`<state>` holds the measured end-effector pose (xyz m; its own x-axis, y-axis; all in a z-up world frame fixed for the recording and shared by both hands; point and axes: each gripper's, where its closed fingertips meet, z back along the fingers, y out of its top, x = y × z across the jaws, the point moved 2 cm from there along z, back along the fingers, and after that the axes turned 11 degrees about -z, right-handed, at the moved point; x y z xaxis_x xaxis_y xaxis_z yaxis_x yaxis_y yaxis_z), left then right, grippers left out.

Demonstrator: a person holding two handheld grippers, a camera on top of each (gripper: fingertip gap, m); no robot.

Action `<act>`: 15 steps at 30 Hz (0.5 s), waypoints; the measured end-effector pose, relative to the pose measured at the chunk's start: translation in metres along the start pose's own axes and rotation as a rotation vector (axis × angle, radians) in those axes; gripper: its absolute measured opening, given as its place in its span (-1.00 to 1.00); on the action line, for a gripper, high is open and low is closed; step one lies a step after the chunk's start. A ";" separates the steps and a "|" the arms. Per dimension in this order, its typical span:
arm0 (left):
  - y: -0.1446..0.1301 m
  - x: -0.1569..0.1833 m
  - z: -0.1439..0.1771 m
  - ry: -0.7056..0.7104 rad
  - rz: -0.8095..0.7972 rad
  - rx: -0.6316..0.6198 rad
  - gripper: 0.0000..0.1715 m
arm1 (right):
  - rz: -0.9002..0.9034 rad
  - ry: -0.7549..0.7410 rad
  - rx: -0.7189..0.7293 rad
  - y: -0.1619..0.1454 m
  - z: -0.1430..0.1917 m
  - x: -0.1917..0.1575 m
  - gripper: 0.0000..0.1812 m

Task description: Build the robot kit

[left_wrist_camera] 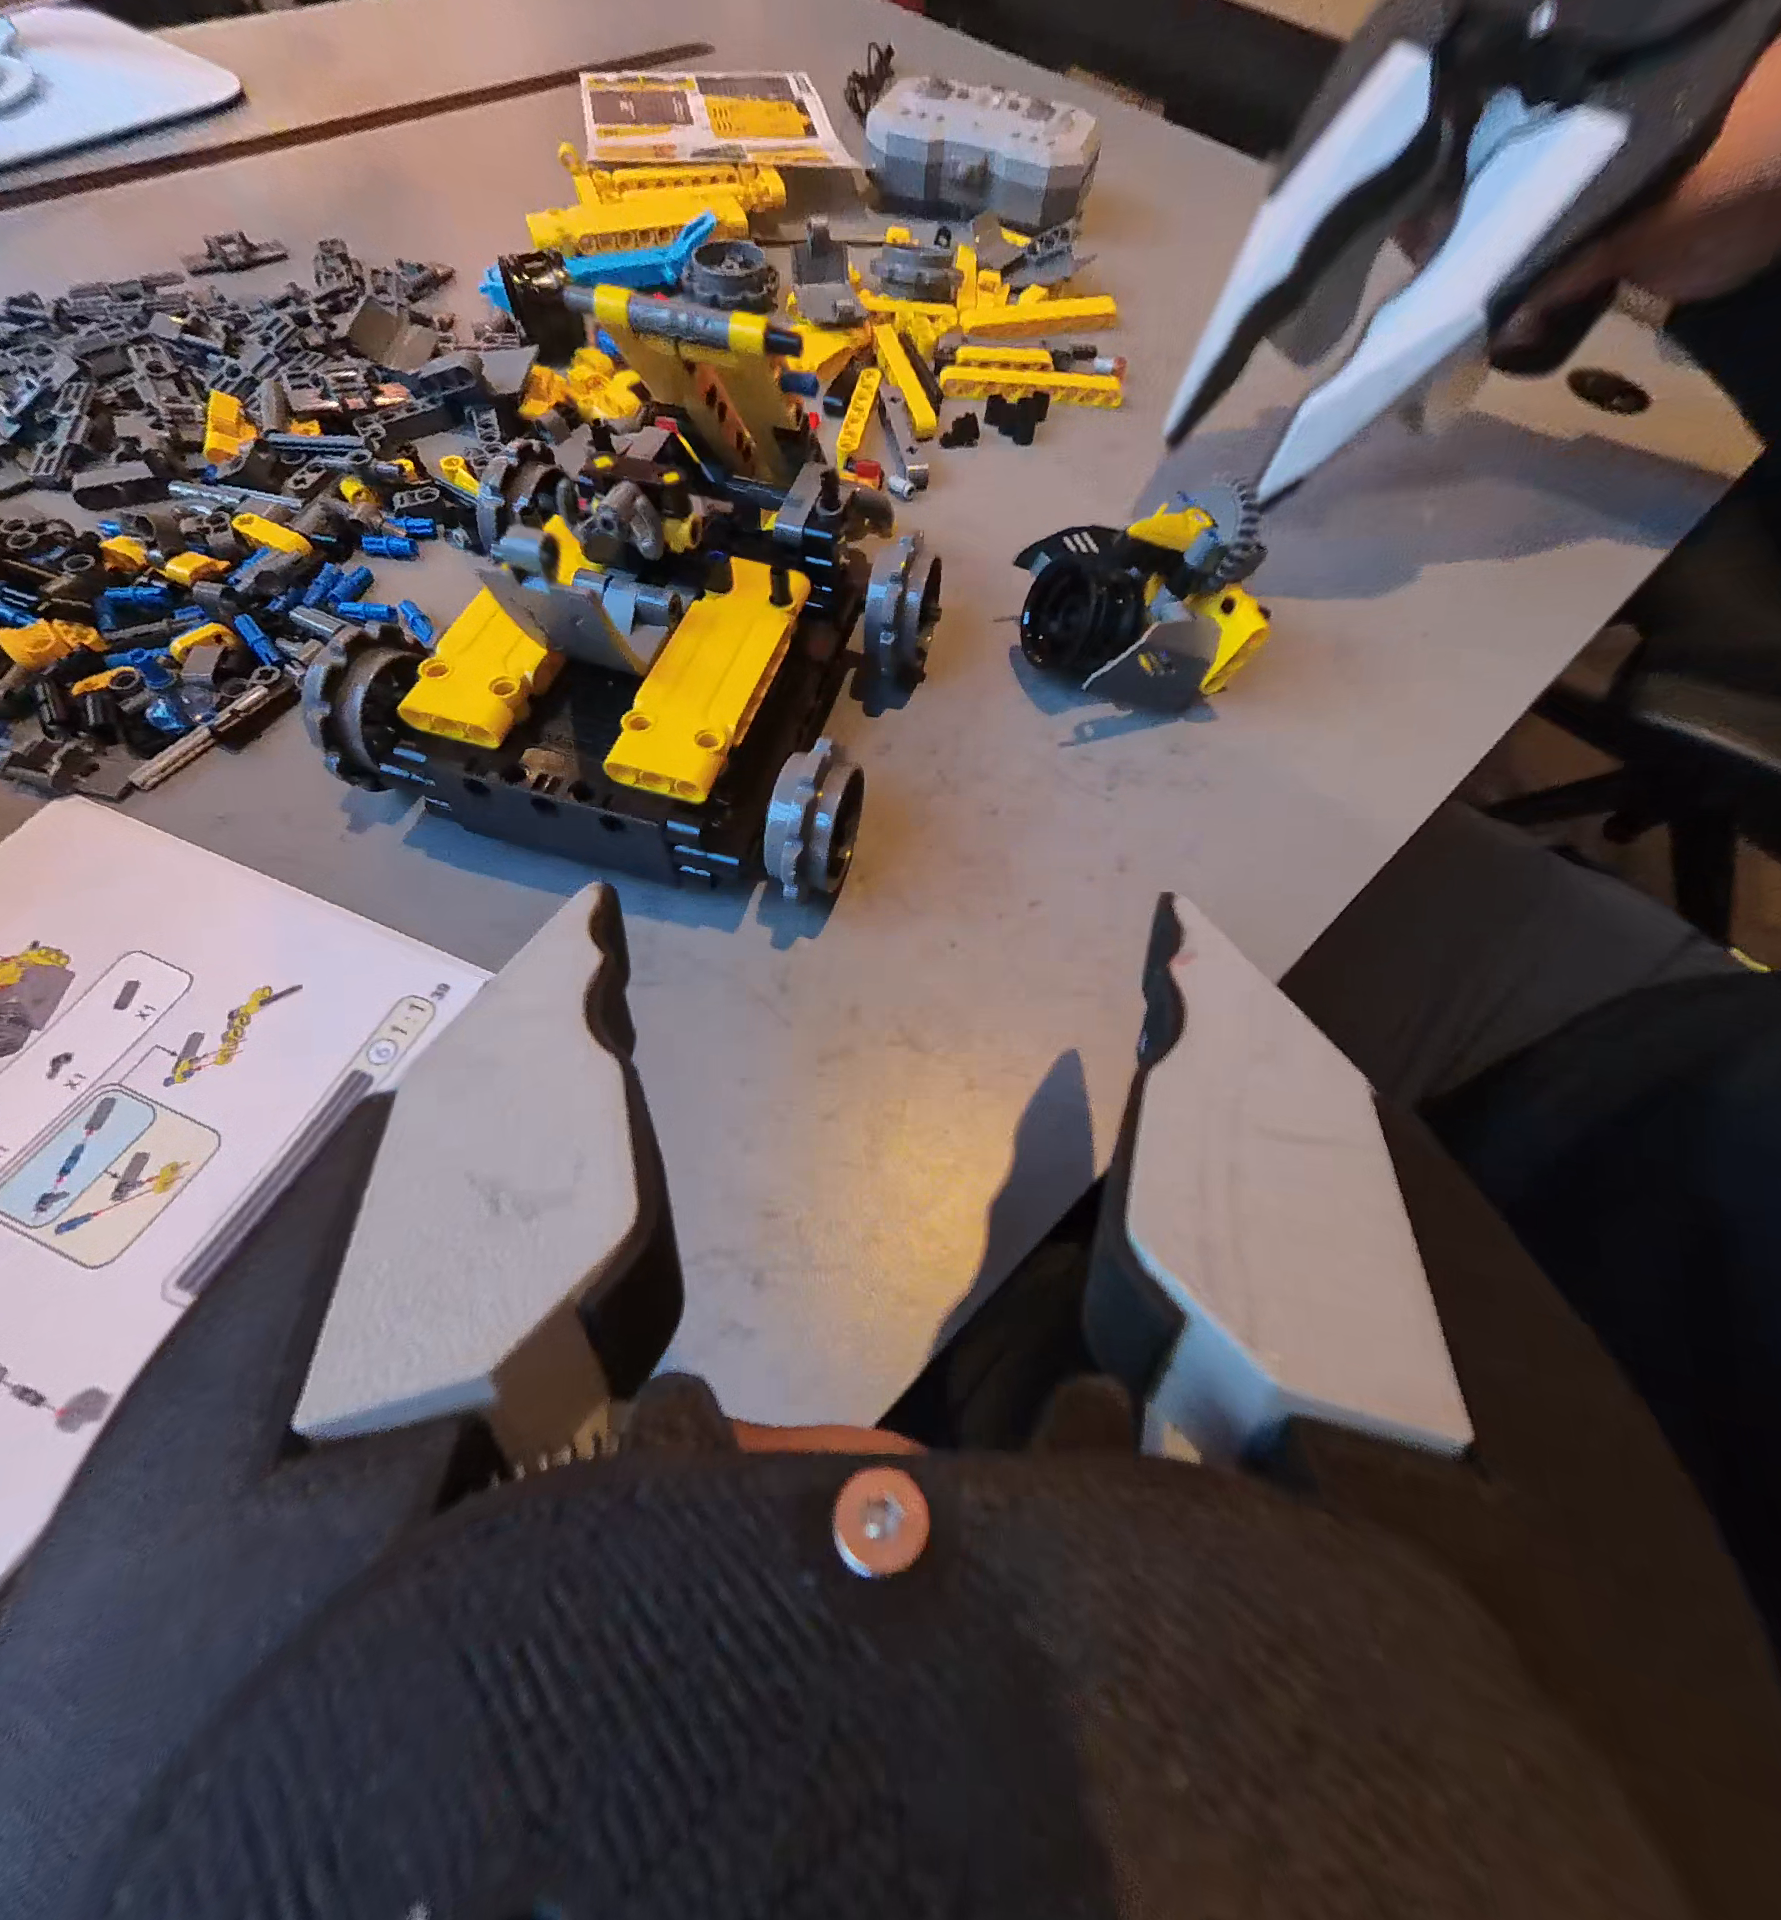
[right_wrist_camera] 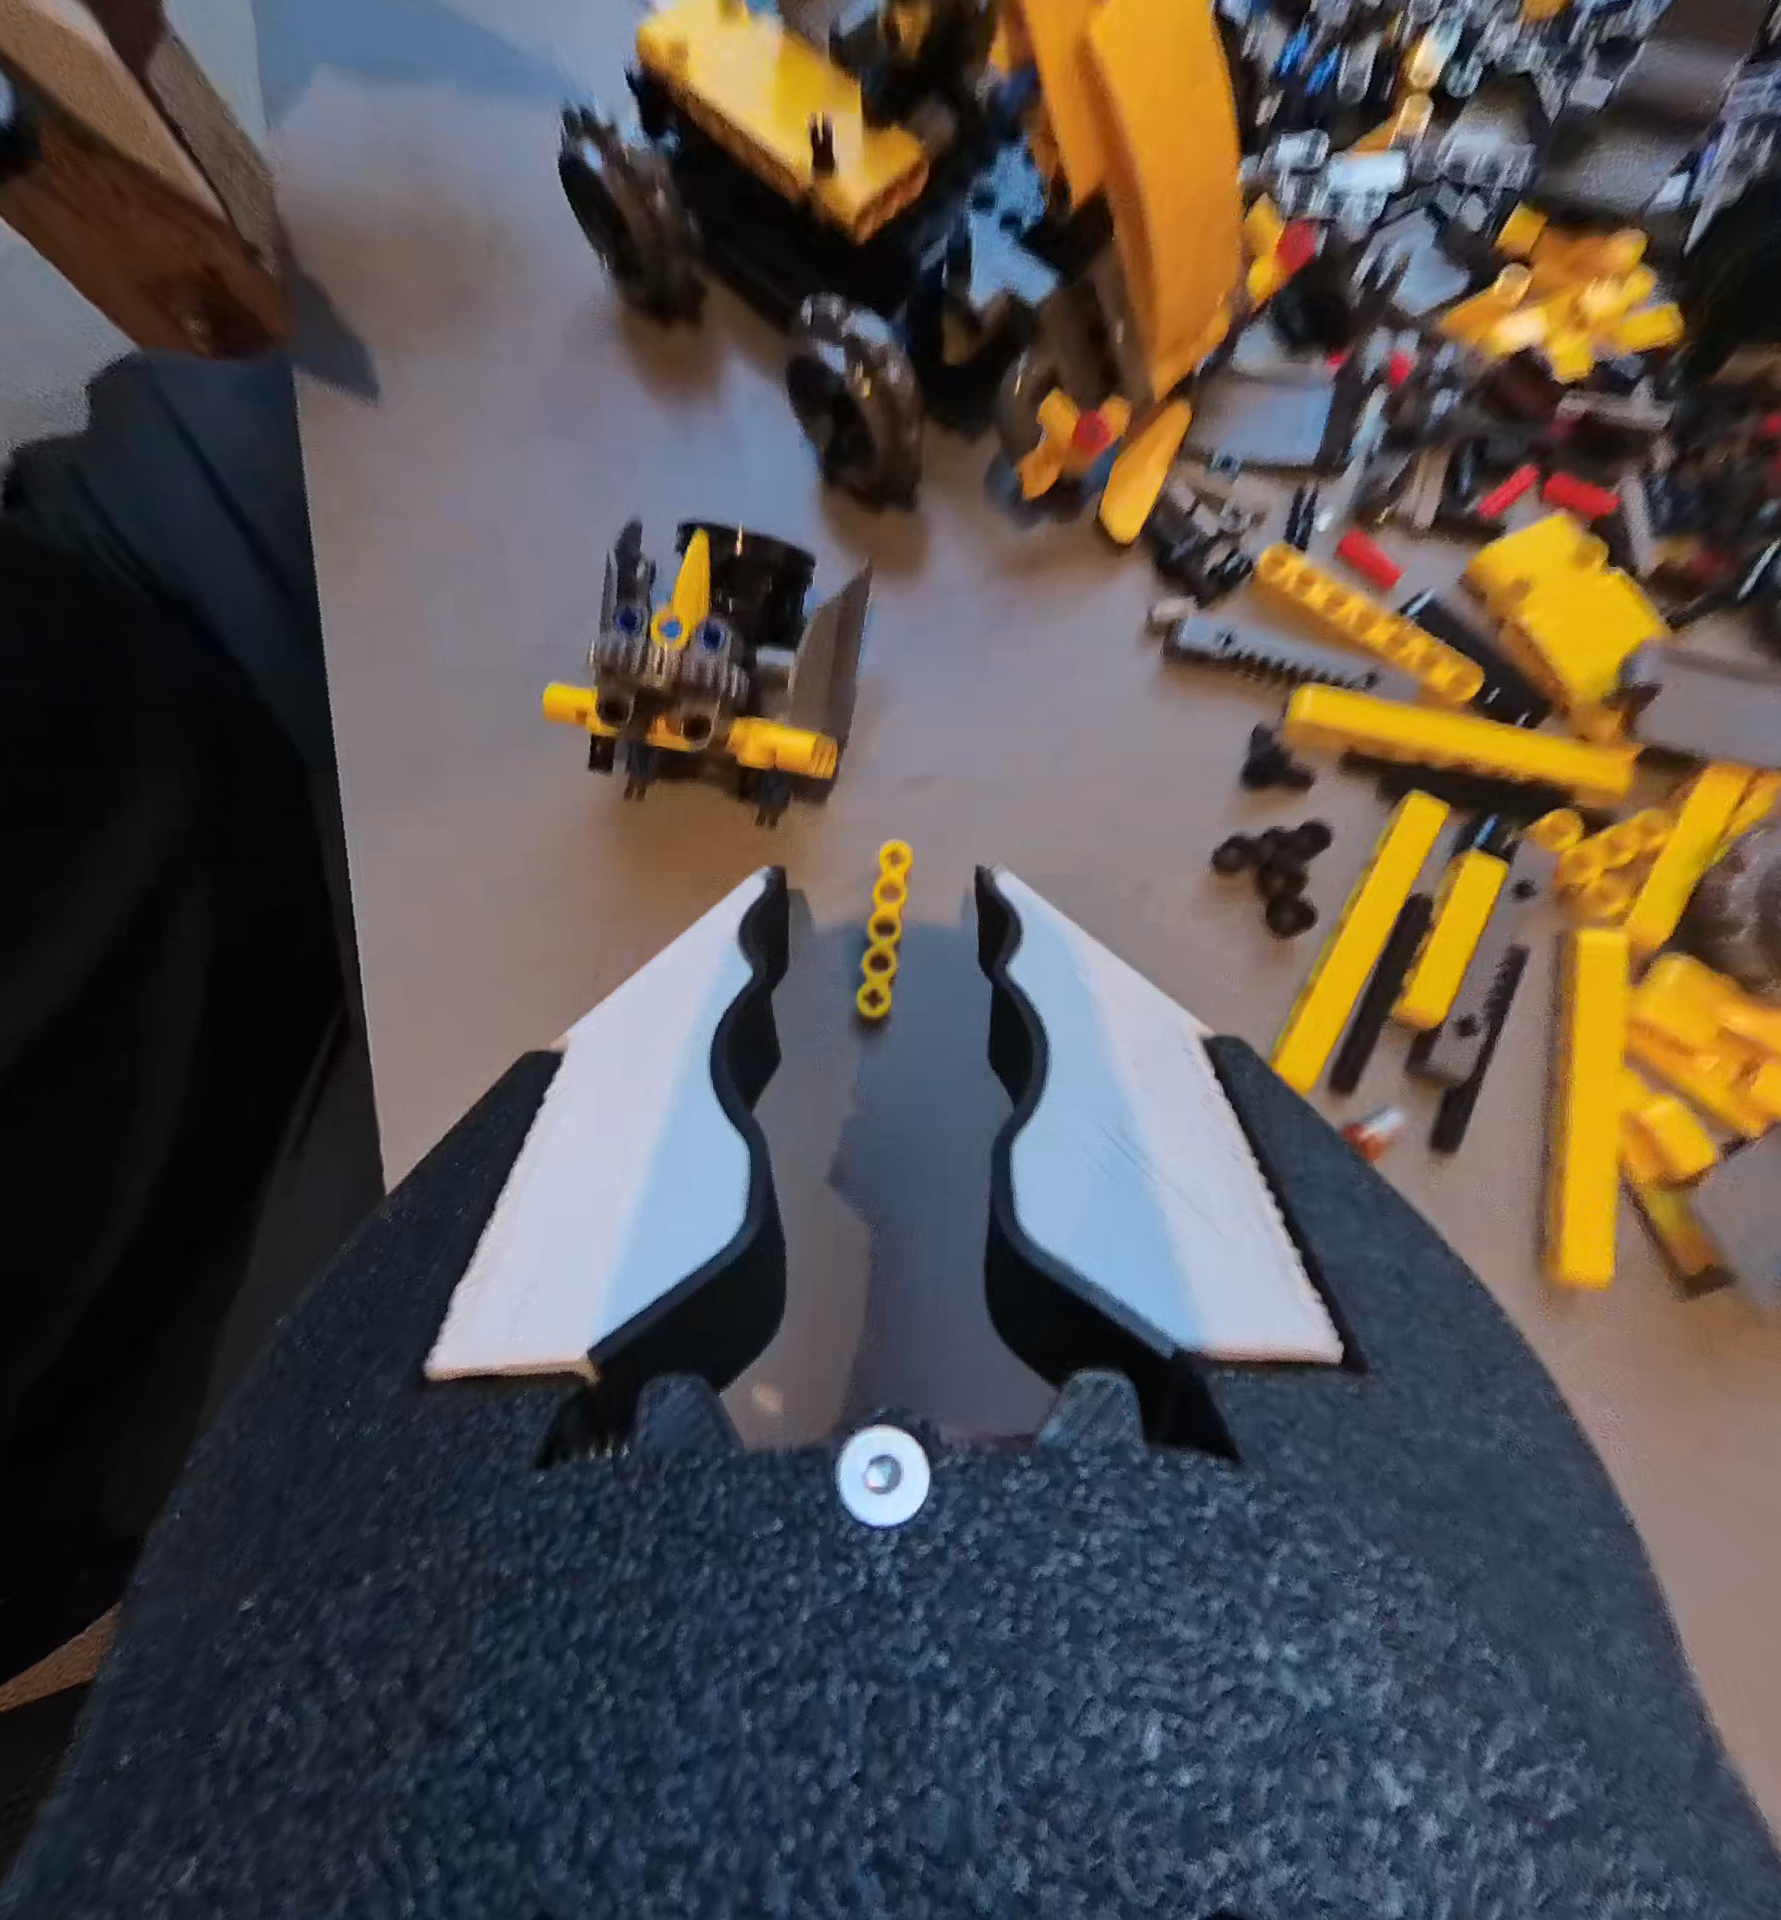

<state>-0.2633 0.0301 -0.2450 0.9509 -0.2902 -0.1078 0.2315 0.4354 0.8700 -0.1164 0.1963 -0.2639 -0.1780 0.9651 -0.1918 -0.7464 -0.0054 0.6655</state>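
Left gripper (left_wrist_camera: 886, 914), jaws spread and empty, hovers over bare table (left_wrist_camera: 969, 831) at lower centre, near its right edge. Right gripper (right_wrist_camera: 881, 883), also released, straddles a yellow beam (right_wrist_camera: 884, 930) at frame centre, with the small assembly (right_wrist_camera: 704, 675) just beyond.

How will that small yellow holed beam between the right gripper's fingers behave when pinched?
The small yellow beam is thin moulded plastic, so probably stiff and very light. It lies flat on the smooth table, so it may skate or twist if the right gripper, jaws open, closes off-centre. Its flat sides make rolling unlikely.
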 end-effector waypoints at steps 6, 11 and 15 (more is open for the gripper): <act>-0.003 0.009 0.007 -0.069 0.144 0.087 0.07 | -0.008 -0.041 -0.082 -0.021 -0.011 0.006 -0.85; -0.006 0.011 0.024 -0.026 0.168 0.176 0.03 | -0.065 -0.061 -0.037 -0.024 -0.006 0.020 -0.92; -0.013 0.005 0.032 0.031 0.155 0.226 -0.02 | -0.125 -0.106 -0.028 -0.031 0.003 0.032 -0.92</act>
<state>-0.2676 -0.0042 -0.2412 0.9780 -0.2075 0.0231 0.0346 0.2705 0.9621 -0.0970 0.2279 -0.2883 -0.0153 0.9809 -0.1939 -0.7763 0.1105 0.6206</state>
